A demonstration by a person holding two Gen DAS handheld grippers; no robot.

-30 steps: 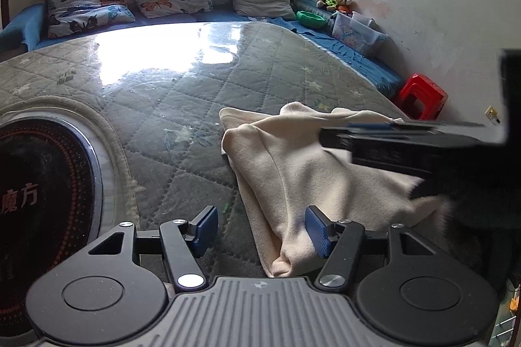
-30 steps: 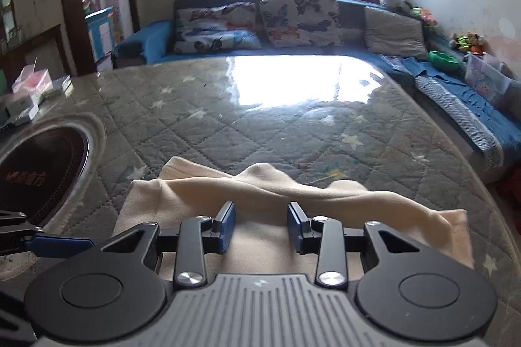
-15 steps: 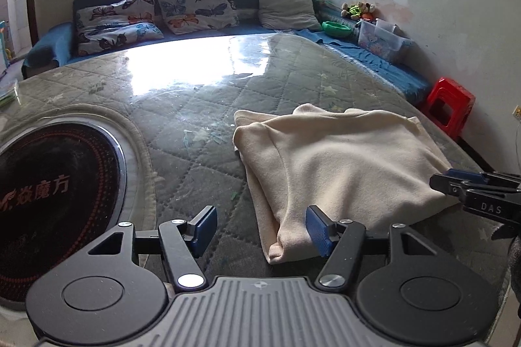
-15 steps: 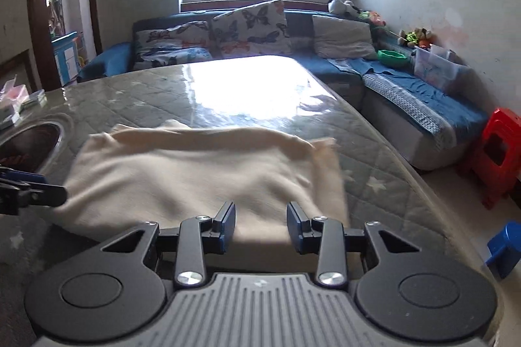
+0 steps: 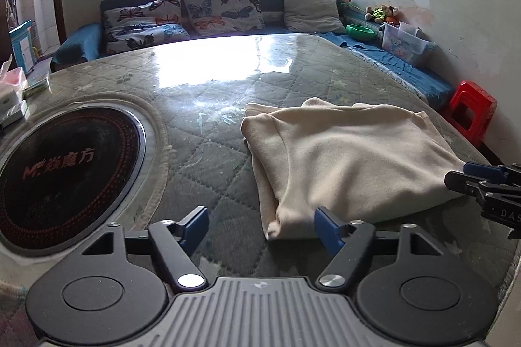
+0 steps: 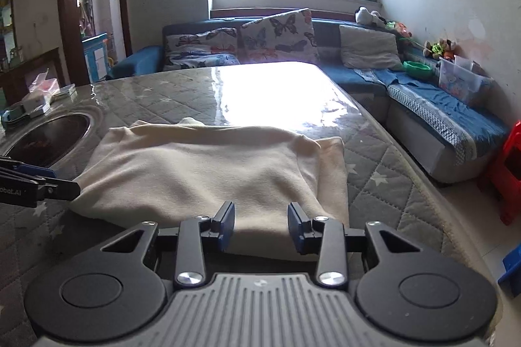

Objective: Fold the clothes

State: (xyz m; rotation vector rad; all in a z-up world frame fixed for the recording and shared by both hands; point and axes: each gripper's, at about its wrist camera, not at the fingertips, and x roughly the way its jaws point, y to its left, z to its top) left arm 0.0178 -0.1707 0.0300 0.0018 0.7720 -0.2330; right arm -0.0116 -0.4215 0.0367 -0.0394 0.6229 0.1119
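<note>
Left wrist view: shows cream garment (image 5: 351,158) lying folded in a rough rectangle on quilted table (image 5: 211,158), right of black round hob (image 5: 62,177). Right wrist view: shows same garment (image 6: 208,171) spread directly ahead, near edge just beyond the fingertips. Looks soft, fleecy and light, limp rather than stiff, so likely to sag and drag when lifted from 1 point; glossy clear cover on the table probably lets it slide easily. Not fragile. Best taken at corners or along a doubled edge: near-left corner sits beside left gripper (image 5: 262,224), near edge lies before right gripper (image 6: 261,224). Left jaws stand wide apart and hold nothing, the right-hand pad next to the corner; contact cannot be told. Right jaws stand moderately apart, also holding nothing. Pinching both layers at once would probably keep the fold from slipping open. Writing: hob carries red "MF" followed by Chinese characters, the last 2 reading 魔方; right gripper's side, seen from the left view, shows "DAS"; left gripper's side (image 6: 35,184), seen from the right view, bears mirrored lettering, not clearly readable.
</note>
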